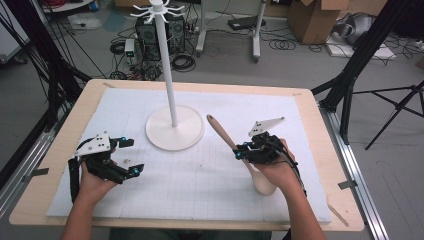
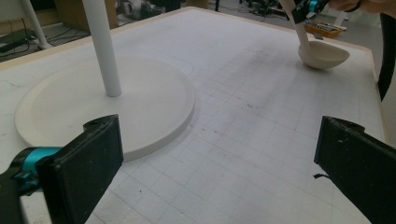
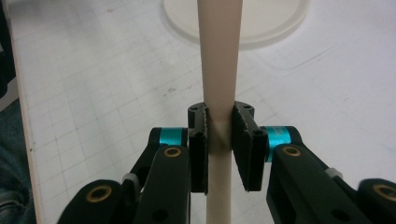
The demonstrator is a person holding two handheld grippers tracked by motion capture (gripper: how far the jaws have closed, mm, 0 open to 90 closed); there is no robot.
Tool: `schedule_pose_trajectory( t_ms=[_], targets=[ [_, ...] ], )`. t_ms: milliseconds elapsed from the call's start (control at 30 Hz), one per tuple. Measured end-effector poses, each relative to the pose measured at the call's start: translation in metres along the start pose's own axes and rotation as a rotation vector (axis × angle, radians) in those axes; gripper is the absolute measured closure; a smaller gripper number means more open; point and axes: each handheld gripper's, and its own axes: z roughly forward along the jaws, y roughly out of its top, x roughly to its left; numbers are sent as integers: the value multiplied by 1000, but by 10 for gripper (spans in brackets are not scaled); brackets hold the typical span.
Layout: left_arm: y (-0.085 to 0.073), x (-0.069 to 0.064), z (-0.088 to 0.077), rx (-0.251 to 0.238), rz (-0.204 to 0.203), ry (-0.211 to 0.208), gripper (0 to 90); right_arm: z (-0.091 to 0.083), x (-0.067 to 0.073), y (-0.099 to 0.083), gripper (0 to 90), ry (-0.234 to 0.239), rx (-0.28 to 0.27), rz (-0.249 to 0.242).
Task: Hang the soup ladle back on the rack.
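Nearest us, our right gripper (image 1: 239, 152) is clamping its jaws on the handle of the pale ladle (image 1: 264, 184), whose bowl is resting on the gridded surface (image 1: 200, 175), open side up and holding nothing we can see. Our left gripper (image 1: 129, 156) is hovering with jaws wide apart beside the white stand (image 1: 174, 127), whose round base is sitting just ahead of them.

No readable text, label, brand or number anywhere — none legible.
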Motion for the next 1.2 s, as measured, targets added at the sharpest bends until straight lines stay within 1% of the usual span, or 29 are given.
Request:
schedule_pose_trajectory(
  t_ms=[33, 67, 167, 200, 333, 633, 833, 900, 1000, 1033, 1100, 1167, 1200],
  targets=[
    [0, 0, 0, 0, 0, 0, 17, 0, 0, 0, 775, 0, 0, 0],
    [0, 0, 0, -1, 0, 0, 17, -5, -1, 3, 775, -5, -20, -7],
    [0, 0, 0, -1, 1, 2, 17, -9, -3, 5, 775, -2, -34, -5],
    [0, 0, 0, -1, 2, 3, 17, -12, -4, 8, 775, 1, -49, -13],
    [0, -1, 0, 1, 2, 1, 16, -16, -5, 15, 775, -5, -70, -24],
    [1, -1, -1, -1, 5, 1, 16, -24, -6, 29, 775, -18, -93, -45],
    [1, -1, -1, -4, 5, -3, 17, -28, -10, 39, 775, -1, -102, -54],
    [1, -1, -1, -3, 6, -7, 16, -31, -13, 46, 774, 7, -105, -54],
    [2, -2, 0, -1, 5, -6, 16, -35, -15, 56, 774, 13, -107, -67],
    [2, -2, 0, -1, 5, -6, 17, -35, -15, 56, 774, 13, -107, -67],
    [2, -2, -1, -4, 9, -5, 16, -39, -19, 66, 774, 19, -119, -77],
    [2, -2, -1, -7, 4, -5, 16, -40, -20, 69, 774, 21, -122, -81],
    [2, -1, -2, -6, 7, -5, 17, -42, -23, 75, 774, 24, -126, -86]
  ],
)
